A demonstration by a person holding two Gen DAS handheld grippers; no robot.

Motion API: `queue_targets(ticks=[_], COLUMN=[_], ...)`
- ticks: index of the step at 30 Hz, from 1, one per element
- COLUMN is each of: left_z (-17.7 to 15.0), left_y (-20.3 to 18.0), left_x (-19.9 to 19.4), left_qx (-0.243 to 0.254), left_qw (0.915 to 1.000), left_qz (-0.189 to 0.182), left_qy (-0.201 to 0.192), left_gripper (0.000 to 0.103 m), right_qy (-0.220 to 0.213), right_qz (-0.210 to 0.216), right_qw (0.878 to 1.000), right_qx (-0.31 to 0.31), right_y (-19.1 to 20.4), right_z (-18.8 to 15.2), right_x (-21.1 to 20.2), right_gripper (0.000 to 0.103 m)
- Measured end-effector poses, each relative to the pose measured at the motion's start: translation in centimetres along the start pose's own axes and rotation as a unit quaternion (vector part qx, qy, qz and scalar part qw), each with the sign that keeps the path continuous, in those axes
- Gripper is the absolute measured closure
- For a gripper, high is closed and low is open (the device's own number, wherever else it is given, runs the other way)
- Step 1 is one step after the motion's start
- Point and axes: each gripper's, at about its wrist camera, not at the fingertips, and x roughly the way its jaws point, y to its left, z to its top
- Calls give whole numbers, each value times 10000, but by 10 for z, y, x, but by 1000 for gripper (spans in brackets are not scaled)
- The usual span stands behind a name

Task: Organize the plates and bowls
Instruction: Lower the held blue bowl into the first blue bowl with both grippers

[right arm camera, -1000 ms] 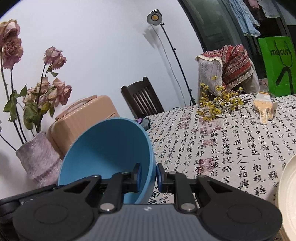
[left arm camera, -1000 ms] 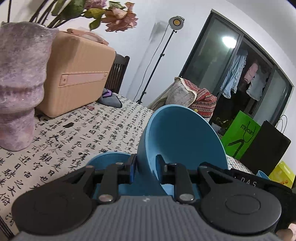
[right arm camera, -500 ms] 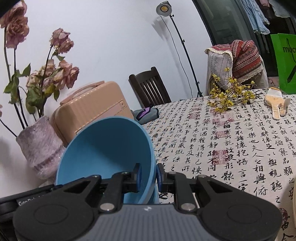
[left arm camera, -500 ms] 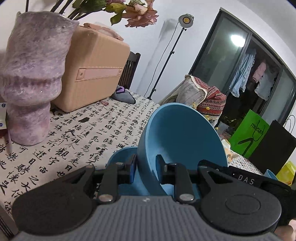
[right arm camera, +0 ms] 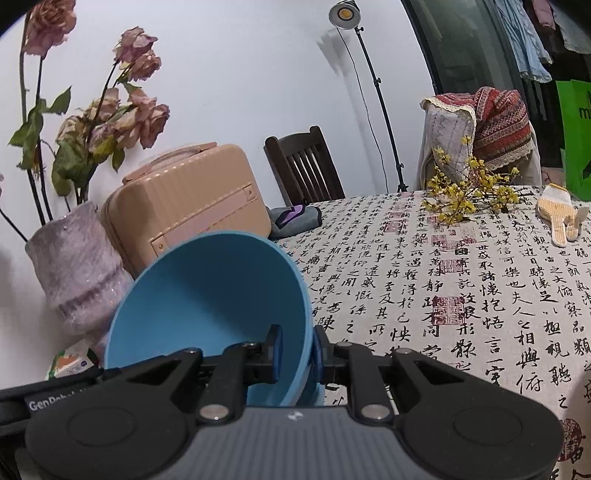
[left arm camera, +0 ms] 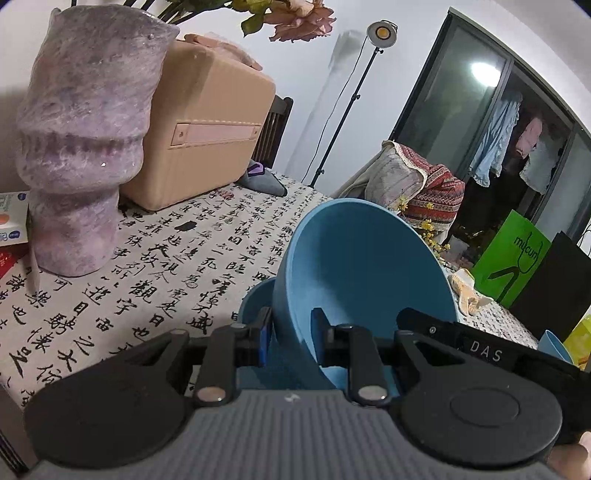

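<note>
Both grippers pinch the rim of one blue bowl (left arm camera: 365, 273) from opposite sides, and it hangs tilted between them, its hollow facing away from the cameras and up. The left gripper (left arm camera: 290, 338) has its jaws nearly closed on the bowl's wall, one pad outside and one inside the hollow. The right gripper (right arm camera: 297, 349) grips likewise, its jaws almost together with the thin blue wall (right arm camera: 210, 295) clamped between them. In the left wrist view a second bowl (left arm camera: 255, 302), also blue, shows just beneath and behind the held one, partly hidden by it and by the gripper; whether the two touch cannot be told. Both sit low over a table (right arm camera: 461, 280) covered by a cloth printed with black calligraphy. To the left on the cloth stands a mottled purple vase (left arm camera: 85, 147) holding dried pink roses (right arm camera: 140, 107), and just behind it a tan case (right arm camera: 192, 210) with a flat strap on its side. A small grey pouch (right arm camera: 295, 218) lies beside the case, near a dark wooden chair (right arm camera: 303, 166). Farther right on the cloth lie yellow flower sprigs (right arm camera: 465, 195) and a pale brush (right arm camera: 557, 214). A lamp (right arm camera: 343, 11) on a thin stand rises by the white wall, and a green bag (left arm camera: 513, 262) stands past the table's far edge. The edge of another blue dish (left arm camera: 552, 345) peeks out at the right of the left wrist view.
</note>
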Motion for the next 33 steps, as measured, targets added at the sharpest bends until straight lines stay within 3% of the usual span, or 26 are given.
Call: queue_targets(ticks=[21, 33], left_z=[-6, -2], left_y=[-4, -6], left_x=[5, 7], left_qx=[118, 177], left_qw=[9993, 9985], left_qz=[356, 506], left_qy=[63, -62], left_gripper=[80, 80], right_qy=[-135, -165], right_qz=[-132, -203], right_qw=[9995, 9993], right_qx=[-243, -268], right_y=[5, 3], right_z=[-6, -8], right_x=[1, 5], right_gripper=[87, 92])
